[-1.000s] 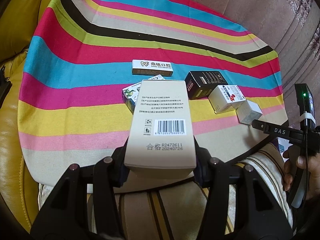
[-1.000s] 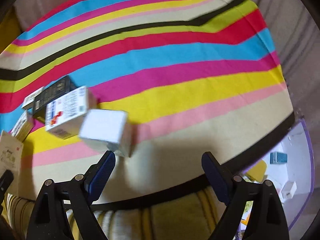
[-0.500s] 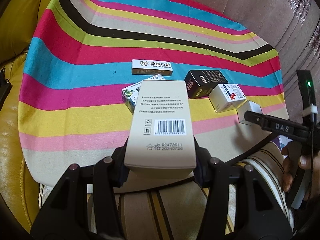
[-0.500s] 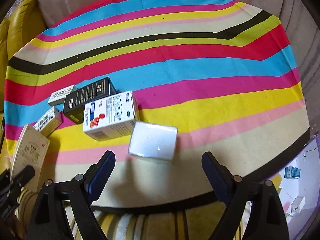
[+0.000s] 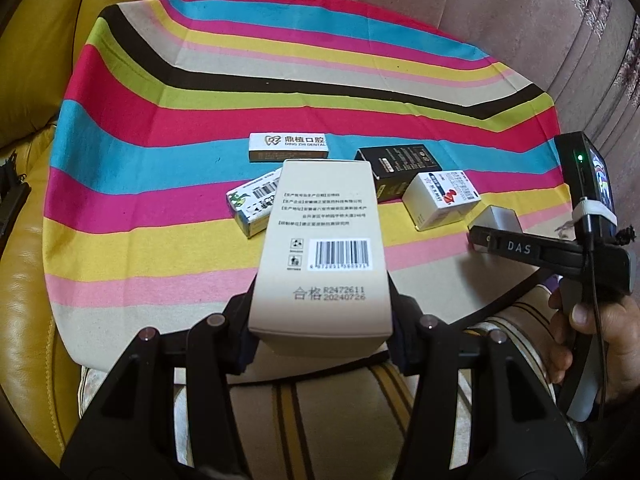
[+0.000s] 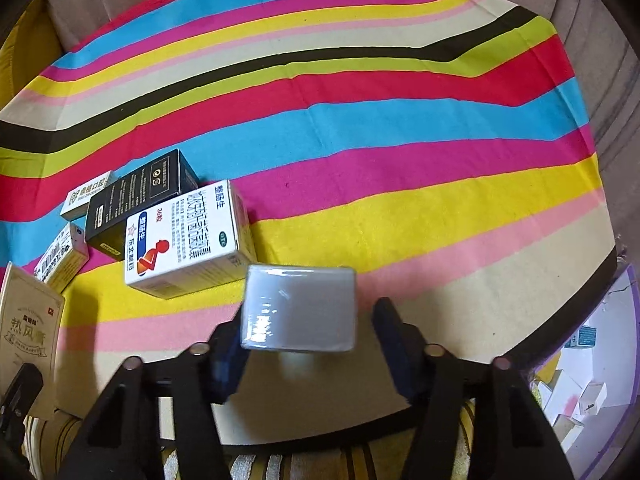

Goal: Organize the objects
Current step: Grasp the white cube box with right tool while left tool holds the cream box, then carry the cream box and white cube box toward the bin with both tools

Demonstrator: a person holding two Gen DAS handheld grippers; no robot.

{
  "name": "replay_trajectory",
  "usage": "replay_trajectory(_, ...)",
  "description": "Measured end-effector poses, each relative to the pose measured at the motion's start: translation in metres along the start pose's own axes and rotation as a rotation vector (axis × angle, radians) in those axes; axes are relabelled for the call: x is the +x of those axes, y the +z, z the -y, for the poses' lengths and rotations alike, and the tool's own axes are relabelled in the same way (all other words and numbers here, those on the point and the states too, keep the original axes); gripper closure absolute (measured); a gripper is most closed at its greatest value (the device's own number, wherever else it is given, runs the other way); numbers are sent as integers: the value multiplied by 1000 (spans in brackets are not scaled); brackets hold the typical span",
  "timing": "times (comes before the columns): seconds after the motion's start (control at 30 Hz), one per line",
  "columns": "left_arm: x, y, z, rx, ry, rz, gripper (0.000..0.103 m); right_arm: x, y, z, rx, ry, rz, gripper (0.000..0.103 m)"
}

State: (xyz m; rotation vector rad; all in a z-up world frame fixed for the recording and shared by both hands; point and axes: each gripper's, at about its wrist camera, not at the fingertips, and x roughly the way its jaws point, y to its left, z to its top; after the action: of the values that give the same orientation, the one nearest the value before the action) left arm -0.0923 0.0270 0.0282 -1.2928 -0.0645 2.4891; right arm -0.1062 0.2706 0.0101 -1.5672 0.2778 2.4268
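Observation:
My left gripper point(image 5: 320, 320) is shut on a tall beige box point(image 5: 322, 248) with a barcode, held above the striped cloth point(image 5: 160, 120). My right gripper point(image 6: 308, 344) is around a small plain white box point(image 6: 300, 308); the left finger touches it, and a gap shows at the right finger. That white box point(image 5: 500, 220) also shows in the left wrist view behind my right gripper. On the cloth lie a white medicine box point(image 6: 184, 240), a black box point(image 6: 140, 200), a dental box point(image 5: 289, 147) and a green-and-white box point(image 5: 252, 204).
The striped cloth point(image 6: 360, 140) covers a round seat-like surface. A yellow leather cushion point(image 5: 24, 240) lies at the left and a grey sofa back point(image 5: 520, 20) behind. More small boxes sit in a bin point(image 6: 580, 380) at the lower right.
My right gripper has moved forward onto the small white box and its fingers have narrowed around it. My left gripper still holds the beige box in the same place.

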Motion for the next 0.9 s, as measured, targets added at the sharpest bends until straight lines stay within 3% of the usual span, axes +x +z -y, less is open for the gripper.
replay_trajectory(0.1,-2,-1,4,4,6,2,48,-3,-4,2,-7,13,7,56)
replay_trajectory(0.53,-12,-7,39,53,-11,13,48,-35,-28,15,-56,47,70,57)
replay_trajectory(0.9,-18,-14,84,127,-65,26,48,-60,-48,45,-34,12,120,57)
